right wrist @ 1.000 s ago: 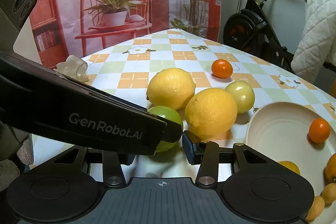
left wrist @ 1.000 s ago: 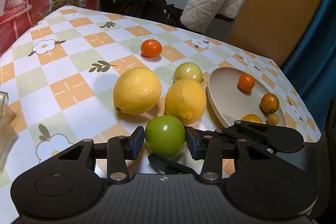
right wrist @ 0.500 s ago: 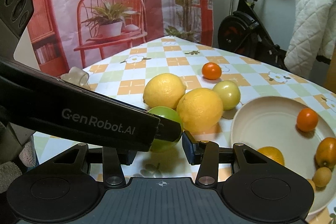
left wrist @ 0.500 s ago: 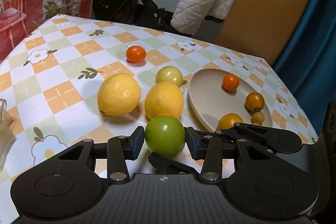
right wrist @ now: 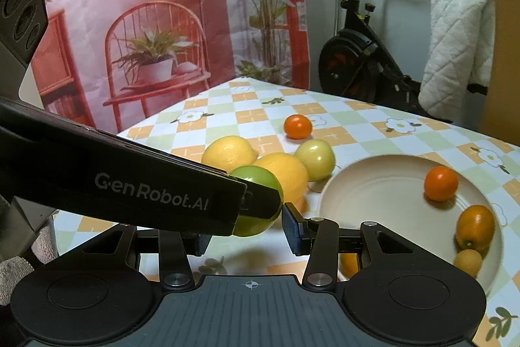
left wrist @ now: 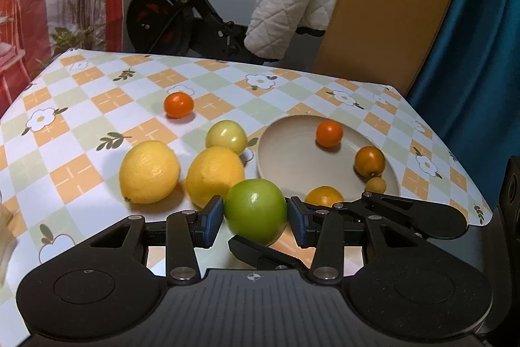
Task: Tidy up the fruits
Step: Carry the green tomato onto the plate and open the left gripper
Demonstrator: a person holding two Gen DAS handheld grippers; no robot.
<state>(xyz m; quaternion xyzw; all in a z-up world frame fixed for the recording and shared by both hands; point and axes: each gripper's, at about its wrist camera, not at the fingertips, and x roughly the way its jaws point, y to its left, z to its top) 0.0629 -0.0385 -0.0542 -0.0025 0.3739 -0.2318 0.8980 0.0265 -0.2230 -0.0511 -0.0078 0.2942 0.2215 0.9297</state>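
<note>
Left wrist view shows the left gripper (left wrist: 255, 217) with its two blue-padded fingers clamped on a round green apple (left wrist: 255, 210), one pad on each side of the fruit. The apple sits raised above the checked orange, green and white tablecloth (left wrist: 97, 100), in front of the other fruit. Beyond it lie two large yellow lemons (left wrist: 149, 171) (left wrist: 214, 174) close beside each other, a pale yellow-green apple (left wrist: 227, 136) just behind the second lemon, and a small orange tangerine (left wrist: 178, 104) farther back, alone. To the right stands a shallow beige plate (left wrist: 292, 152) holding four pieces — a small orange tangerine (left wrist: 329, 134), a darker orange fruit (left wrist: 370, 161), a tiny yellowish kumquat (left wrist: 376, 185) and another orange fruit (left wrist: 324, 196) partly hidden by the gripper.

From the right wrist view, the right gripper (right wrist: 247, 234) has its fingers apart and holds nothing — the left one's black body, marked GenRobot.AI, crosses in front and hides its left pad partly. The green apple (right wrist: 260, 200) shows at the end of that black body, above the cloth, near the plate's rim (right wrist: 328, 194). A black exercise bike (right wrist: 360, 60) and a white quilted jacket (right wrist: 455, 41) stand behind the table.
</note>
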